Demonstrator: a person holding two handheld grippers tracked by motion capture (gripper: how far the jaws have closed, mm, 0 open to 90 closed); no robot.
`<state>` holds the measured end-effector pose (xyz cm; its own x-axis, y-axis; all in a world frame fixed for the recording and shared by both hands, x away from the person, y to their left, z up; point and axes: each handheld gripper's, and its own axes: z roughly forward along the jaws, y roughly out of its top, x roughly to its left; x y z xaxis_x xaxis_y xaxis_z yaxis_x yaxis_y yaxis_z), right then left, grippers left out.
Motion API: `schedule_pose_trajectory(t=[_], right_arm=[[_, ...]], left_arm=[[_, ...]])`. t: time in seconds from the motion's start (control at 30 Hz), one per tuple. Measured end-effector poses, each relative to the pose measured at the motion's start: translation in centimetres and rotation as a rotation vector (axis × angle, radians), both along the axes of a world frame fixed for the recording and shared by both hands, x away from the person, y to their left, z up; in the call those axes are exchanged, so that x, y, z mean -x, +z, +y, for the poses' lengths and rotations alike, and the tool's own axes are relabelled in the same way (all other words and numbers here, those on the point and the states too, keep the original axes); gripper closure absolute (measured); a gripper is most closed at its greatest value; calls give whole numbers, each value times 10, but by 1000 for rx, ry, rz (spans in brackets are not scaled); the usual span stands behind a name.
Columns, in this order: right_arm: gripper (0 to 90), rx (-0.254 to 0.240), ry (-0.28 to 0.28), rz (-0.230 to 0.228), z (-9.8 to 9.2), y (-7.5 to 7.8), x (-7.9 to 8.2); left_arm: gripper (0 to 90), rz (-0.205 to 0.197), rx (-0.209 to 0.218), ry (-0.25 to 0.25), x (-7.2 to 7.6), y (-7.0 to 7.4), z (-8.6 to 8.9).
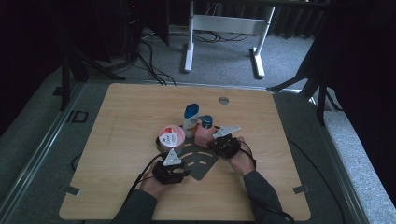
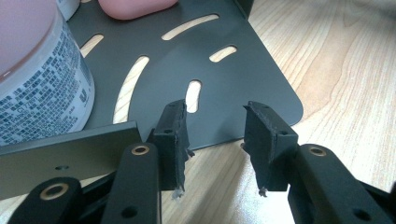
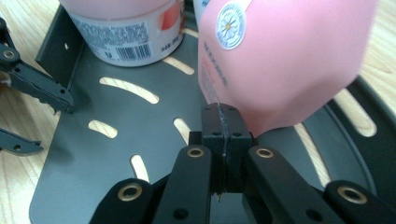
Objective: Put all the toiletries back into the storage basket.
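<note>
At the middle of the table (image 1: pixel 116 140), a dark slotted metal rack (image 1: pixel 201 161) lies flat on the wood, and the pink bottle (image 1: pixel 203 134) with a blue cap stands on its far part, at about one o'clock from the rack's middle. The right gripper (image 1: pixel 219 140) sits at the pink bottle's near right side; in the right gripper view its fingers (image 3: pixel 212 122) are pressed together with no gap between them, their tips right against the lower corner of the pink bottle (image 3: pixel 285 60), and whether a thin edge of the bottle is caught between them cannot be told. Just beside the bottle, at about nine o'clock from it, stands a white bottle with a blue cap (image 1: pixel 190 120), and further round at about eight o'clock sits a round tub with a pink lid (image 1: pixel 171 136), its printed label and barcode showing in the right gripper view (image 3: pixel 126 32). The left gripper (image 1: pixel 180 169) lies at the rack's near left edge, at about seven o'clock from the pink bottle. In the left gripper view its fingers (image 2: pixel 173 135) stand partly spread with a clear gap and nothing between them, hanging over the rounded edge of the rack (image 2: pixel 219 88), where the plate meets bare wood; the tub (image 2: pixel 42 84) rises close by at ten o'clock. A person's hands and dark sleeves come in from the table's near edge.
</note>
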<state>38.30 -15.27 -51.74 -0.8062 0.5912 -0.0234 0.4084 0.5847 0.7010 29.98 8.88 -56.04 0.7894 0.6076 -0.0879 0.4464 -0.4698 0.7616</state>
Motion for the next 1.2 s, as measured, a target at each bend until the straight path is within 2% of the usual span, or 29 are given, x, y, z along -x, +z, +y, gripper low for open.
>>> schedule_pose_trajectory(t=[0.17, 0.3, 0.67, 0.93, 1.07, 1.2], right_arm=[[900, 19, -9, 8, 4, -10, -4], [900, 10, -15, 24, 3, -15, -8], [900, 6, -27, 26, 7, -18, -14], [900, 18, -18, 21, 7, -17, -10], [900, 14, -12, 13, 3, -16, -4], [900, 6, -14, -1, -1, -12, 1]], left_arm=[[635, 0, -1, 5, 0, 0, 1], [644, -5, -6, 5, 0, 0, 0], [659, -11, -15, 1, 0, 0, -2], [655, -16, -15, 5, 1, 0, -2], [614, -42, -41, -11, 4, 0, -5], [590, -49, -48, -1, 5, 0, -5]])
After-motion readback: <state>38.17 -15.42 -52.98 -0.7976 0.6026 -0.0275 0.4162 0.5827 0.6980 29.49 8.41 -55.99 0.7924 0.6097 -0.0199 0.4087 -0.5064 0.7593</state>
